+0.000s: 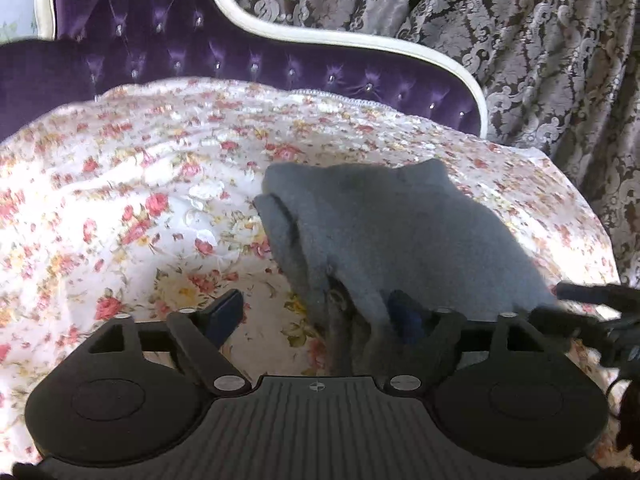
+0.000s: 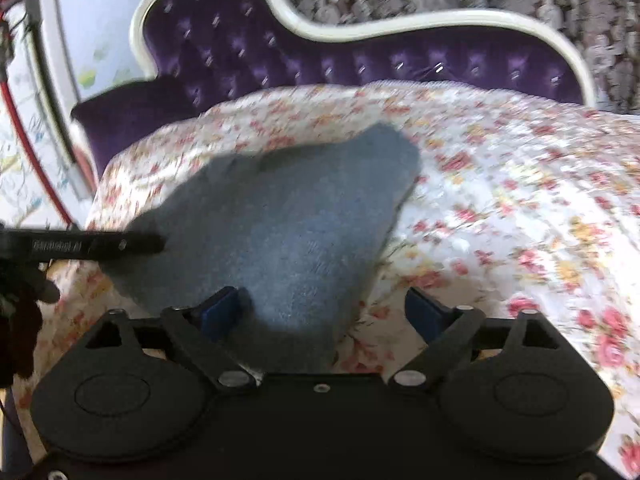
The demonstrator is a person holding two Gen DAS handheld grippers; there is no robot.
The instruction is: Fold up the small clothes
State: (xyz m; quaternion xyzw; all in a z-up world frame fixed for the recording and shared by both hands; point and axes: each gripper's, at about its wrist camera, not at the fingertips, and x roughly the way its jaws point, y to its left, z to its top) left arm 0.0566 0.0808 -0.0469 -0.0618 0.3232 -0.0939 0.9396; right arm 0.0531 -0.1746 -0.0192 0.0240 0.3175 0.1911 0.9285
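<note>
Both my left gripper [image 1: 316, 312] and right gripper [image 2: 324, 308] stand open, gripping nothing, over the grey fleece garment [image 1: 392, 232] lying folded mid-frame on the floral bedspread [image 1: 120, 200]; soft, light, floppy, it looks best pinched at its near corners.

A purple tufted sofa [image 1: 168, 52] with a white curved frame is seen in both wrist views, and its seat is covered by a white cloth [image 1: 120, 200] printed with red and yellow flowers, which is rumpled into soft folds. A grey folded garment [image 1: 380, 232] is laid directly on the cloth, with layered edges stacked at its left side in the left wrist view. In the right wrist view the same garment [image 2: 288, 216] is shown lying flat towards the left end of the cloth [image 2: 520, 200], blurred at its edges.
</note>
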